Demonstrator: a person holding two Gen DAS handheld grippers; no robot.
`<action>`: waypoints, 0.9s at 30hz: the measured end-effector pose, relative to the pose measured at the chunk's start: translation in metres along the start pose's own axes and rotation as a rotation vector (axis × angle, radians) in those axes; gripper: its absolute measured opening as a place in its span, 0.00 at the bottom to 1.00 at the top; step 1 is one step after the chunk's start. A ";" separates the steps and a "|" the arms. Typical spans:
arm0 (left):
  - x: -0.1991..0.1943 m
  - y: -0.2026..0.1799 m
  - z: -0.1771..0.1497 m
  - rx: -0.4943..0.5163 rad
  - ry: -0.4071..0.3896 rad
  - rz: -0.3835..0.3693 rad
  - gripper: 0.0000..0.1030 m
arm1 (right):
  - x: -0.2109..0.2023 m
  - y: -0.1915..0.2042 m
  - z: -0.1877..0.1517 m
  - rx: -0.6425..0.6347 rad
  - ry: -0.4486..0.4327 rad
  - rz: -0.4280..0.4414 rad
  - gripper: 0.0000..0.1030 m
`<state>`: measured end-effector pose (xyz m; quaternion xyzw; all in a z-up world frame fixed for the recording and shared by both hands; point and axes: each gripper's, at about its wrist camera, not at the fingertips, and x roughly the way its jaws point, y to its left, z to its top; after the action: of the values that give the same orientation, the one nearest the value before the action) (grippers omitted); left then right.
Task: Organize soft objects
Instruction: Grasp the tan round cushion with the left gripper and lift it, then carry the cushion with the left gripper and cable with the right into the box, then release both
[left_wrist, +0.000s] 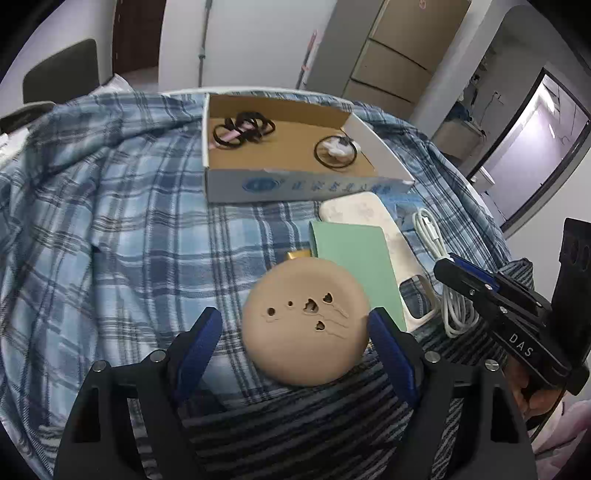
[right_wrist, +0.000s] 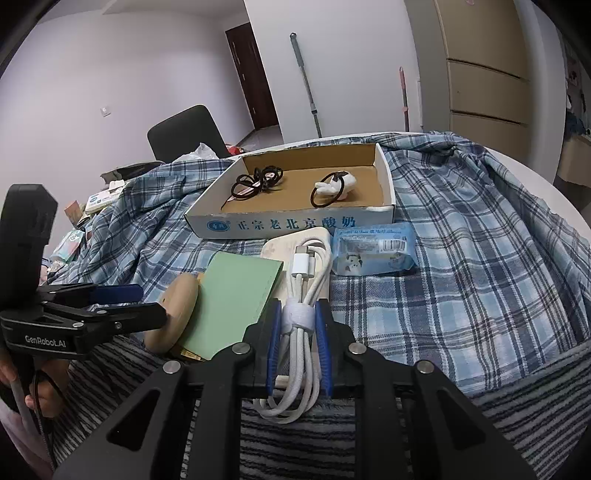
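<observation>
A round tan soft pad (left_wrist: 306, 325) lies on the plaid cloth between the fingers of my left gripper (left_wrist: 295, 332), which is open around it; the right pad is near its edge. It also shows in the right wrist view (right_wrist: 177, 314). My right gripper (right_wrist: 298, 317) is shut on a coiled white cable (right_wrist: 301, 295), also in the left wrist view (left_wrist: 443, 266). A cardboard box (left_wrist: 295, 184) at the back holds black hair ties (left_wrist: 240, 129) and a white soft toy with a tie (left_wrist: 336, 147).
A green notebook (left_wrist: 354, 258) and a white phone case (left_wrist: 376, 221) lie between the pad and the cable. A blue tissue pack (right_wrist: 373, 251) lies right of the case. Plaid cloth (left_wrist: 110, 221) covers the round table; a striped cloth (right_wrist: 480, 424) lies in front.
</observation>
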<state>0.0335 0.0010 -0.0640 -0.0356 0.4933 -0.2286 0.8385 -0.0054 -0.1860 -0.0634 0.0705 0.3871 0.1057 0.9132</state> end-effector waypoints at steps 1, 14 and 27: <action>0.004 0.000 0.001 -0.007 0.015 -0.020 0.81 | 0.001 0.000 0.000 0.001 0.002 0.003 0.17; 0.024 0.000 0.001 -0.007 0.083 -0.018 0.82 | 0.004 -0.004 -0.002 0.016 0.010 0.023 0.17; -0.029 -0.033 -0.009 0.108 -0.148 0.113 0.75 | -0.001 -0.003 -0.002 0.015 -0.006 0.027 0.17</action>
<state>0.0029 -0.0153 -0.0359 0.0209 0.4181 -0.2038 0.8850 -0.0067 -0.1893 -0.0650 0.0827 0.3841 0.1148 0.9124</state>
